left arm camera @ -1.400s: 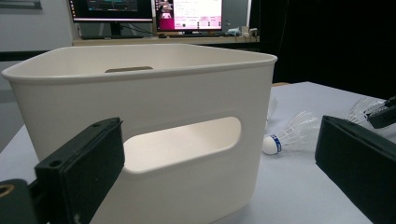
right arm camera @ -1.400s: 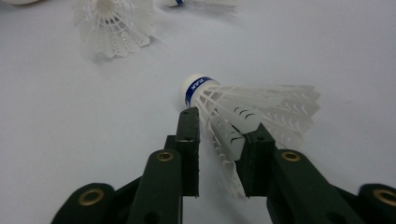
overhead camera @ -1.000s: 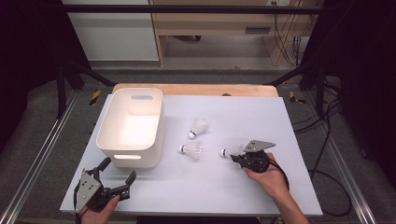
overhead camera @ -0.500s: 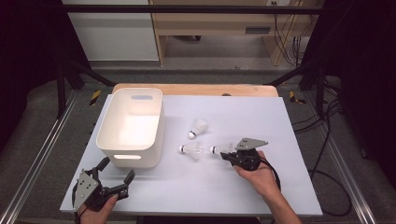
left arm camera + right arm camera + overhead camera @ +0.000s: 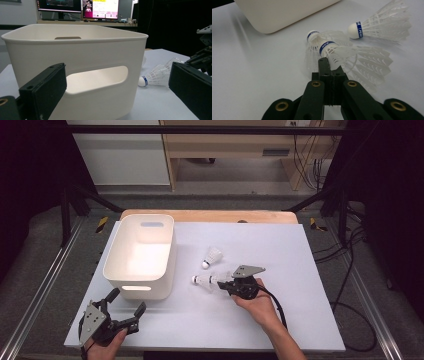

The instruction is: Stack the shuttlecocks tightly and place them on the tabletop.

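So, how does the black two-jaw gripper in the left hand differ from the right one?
The left gripper has its jaws wide open and empty; the right gripper is shut on a white plastic shuttlecock with a blue band. The left gripper is at the white table's near edge, before the white plastic basket; the right gripper is mid-table. Both are black with a grey plate.

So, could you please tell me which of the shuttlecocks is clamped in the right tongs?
The one with its skirt pinched in the right tongs, the held shuttlecock. Another lies just beyond it; the third lies apart, untouched.
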### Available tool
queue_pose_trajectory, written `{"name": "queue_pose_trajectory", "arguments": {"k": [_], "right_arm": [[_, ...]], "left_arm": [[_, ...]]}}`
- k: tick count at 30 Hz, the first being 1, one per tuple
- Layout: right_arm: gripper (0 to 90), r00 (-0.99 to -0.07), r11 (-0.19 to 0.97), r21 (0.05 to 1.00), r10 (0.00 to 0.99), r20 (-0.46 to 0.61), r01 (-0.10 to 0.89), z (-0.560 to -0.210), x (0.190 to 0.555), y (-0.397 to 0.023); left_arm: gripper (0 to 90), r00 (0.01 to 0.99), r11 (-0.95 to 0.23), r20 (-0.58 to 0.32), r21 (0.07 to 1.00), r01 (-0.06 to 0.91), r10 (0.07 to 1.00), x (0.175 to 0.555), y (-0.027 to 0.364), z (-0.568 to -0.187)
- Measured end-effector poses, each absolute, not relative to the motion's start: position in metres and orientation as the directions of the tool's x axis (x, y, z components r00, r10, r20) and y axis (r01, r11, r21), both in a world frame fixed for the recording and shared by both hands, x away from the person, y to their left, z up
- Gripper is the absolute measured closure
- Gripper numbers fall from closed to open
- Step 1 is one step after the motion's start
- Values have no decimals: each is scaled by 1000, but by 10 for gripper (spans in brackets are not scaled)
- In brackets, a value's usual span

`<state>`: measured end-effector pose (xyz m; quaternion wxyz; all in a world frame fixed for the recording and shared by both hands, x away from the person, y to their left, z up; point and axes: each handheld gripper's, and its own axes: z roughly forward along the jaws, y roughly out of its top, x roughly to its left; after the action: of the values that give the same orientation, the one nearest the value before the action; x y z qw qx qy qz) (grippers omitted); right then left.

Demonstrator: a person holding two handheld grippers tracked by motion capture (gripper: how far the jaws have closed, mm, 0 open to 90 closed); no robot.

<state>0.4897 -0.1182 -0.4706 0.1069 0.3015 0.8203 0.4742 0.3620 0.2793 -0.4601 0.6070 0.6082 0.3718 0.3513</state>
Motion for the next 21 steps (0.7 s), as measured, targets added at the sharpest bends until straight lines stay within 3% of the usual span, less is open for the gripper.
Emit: {"name": "queue_pose_trajectory", "arguments": {"k": [21], "right_arm": [[900,-809,389,832,577,114,395,-478,501,-95]], "left_arm": [[26,474,19,-30,999,28,880,362,277,-460]]}}
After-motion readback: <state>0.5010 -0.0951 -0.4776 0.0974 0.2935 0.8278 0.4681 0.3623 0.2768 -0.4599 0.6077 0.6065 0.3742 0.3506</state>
